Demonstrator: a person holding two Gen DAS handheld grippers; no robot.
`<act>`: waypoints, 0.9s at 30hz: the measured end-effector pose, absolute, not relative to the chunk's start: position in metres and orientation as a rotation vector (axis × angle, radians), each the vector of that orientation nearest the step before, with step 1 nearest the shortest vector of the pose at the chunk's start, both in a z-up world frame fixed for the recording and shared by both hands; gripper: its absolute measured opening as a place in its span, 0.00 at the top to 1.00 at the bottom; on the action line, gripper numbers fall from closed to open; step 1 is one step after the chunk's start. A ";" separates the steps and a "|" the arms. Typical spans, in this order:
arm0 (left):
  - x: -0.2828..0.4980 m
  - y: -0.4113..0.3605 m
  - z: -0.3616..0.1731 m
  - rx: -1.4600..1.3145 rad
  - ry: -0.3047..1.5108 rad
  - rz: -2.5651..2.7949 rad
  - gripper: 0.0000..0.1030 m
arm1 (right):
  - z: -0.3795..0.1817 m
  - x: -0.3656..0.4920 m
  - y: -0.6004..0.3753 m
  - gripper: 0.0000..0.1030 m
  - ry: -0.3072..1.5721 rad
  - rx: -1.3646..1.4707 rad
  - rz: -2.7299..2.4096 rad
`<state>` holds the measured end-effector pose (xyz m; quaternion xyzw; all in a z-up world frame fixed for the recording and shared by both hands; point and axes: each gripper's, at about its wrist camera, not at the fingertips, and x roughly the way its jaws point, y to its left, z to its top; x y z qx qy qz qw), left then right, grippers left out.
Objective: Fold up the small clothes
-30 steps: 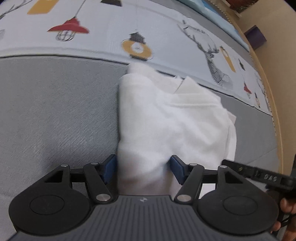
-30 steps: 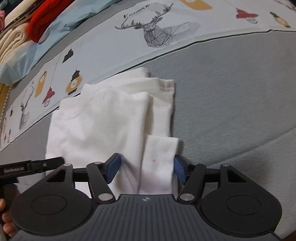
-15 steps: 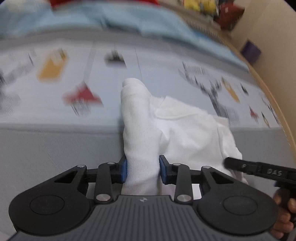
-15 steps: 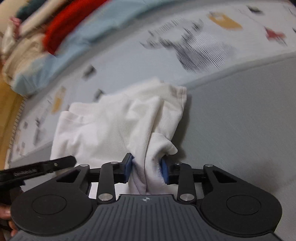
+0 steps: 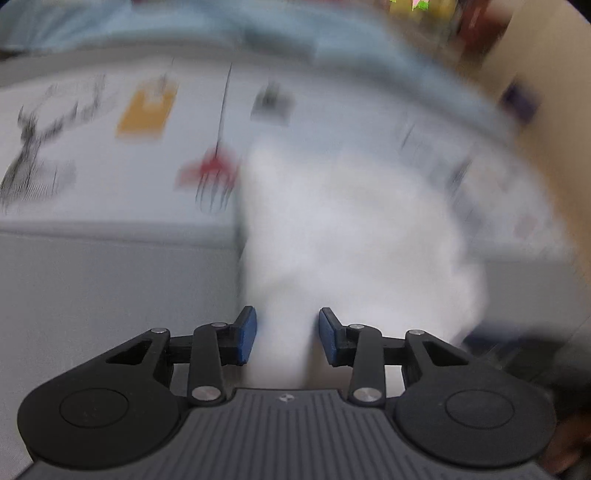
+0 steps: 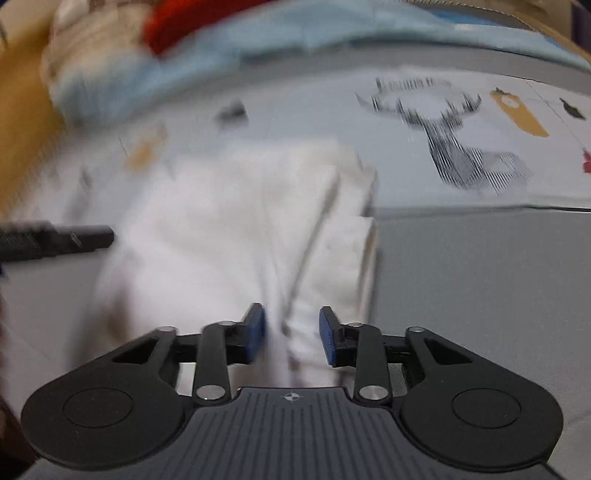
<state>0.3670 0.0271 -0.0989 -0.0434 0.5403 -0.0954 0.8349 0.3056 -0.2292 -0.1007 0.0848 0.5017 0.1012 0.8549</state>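
A small white garment (image 5: 347, 229) lies partly folded on the grey bed cover and reaches onto the printed sheet. My left gripper (image 5: 283, 334) is shut on its left near edge, the cloth bunched between the blue pads. My right gripper (image 6: 291, 334) is shut on the right near edge of the same garment (image 6: 236, 221), where a folded strip runs up the right side. The left gripper's finger (image 6: 55, 240) shows at the left of the right wrist view. Both views are blurred by motion.
A pale printed sheet (image 5: 147, 122) with deer and lamp pictures lies beyond the garment. A light blue blanket (image 6: 258, 55), a red cloth (image 6: 177, 22) and beige cloth (image 6: 92, 40) are piled at the far side. The grey cover (image 6: 480, 277) spreads to the right.
Both grippers closed from open onto the garment's near edge, then lifted and carried it forward toward the printed sheet. The cloth is now bunched and raised between the pads.
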 end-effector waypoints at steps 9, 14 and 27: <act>0.349 0.030 -0.084 -0.129 1.133 -0.237 0.52 | -0.089 0.290 -0.244 0.57 1.060 0.223 0.177; 0.331 0.021 -0.095 0.015 1.244 -0.165 0.38 | -0.107 0.287 -0.252 0.53 1.195 0.189 0.127; 0.206 0.007 0.032 0.010 0.800 -0.151 0.16 | -0.017 0.210 -0.290 0.54 0.886 0.078 0.017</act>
